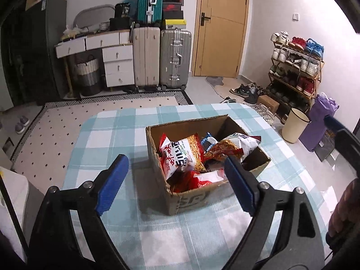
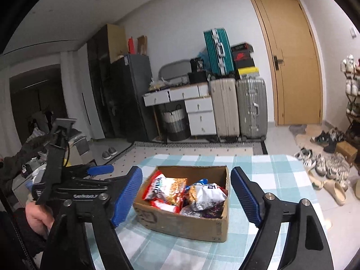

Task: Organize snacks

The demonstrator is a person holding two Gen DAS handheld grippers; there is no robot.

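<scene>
Both the left hand-held gripper (image 1: 175,180) and the right hand-held gripper (image 2: 186,195) stand wide and hold nothing, each aimed at the box (image 1: 191,199) just ahead on the checked counter (image 1: 112,135). Inside it the snacks (image 1: 180,155) lie heaped, one bag at 10 o'clock and another at 2 o'clock. They look light, soft and crinkly, likely crushable, so a gentle pinch on a sealed edge seems best.

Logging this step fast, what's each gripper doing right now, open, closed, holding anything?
Left gripper: open, holding nothing, short of the cardboard box of snacks.
Right gripper: open, holding nothing, also short of the box.
</scene>
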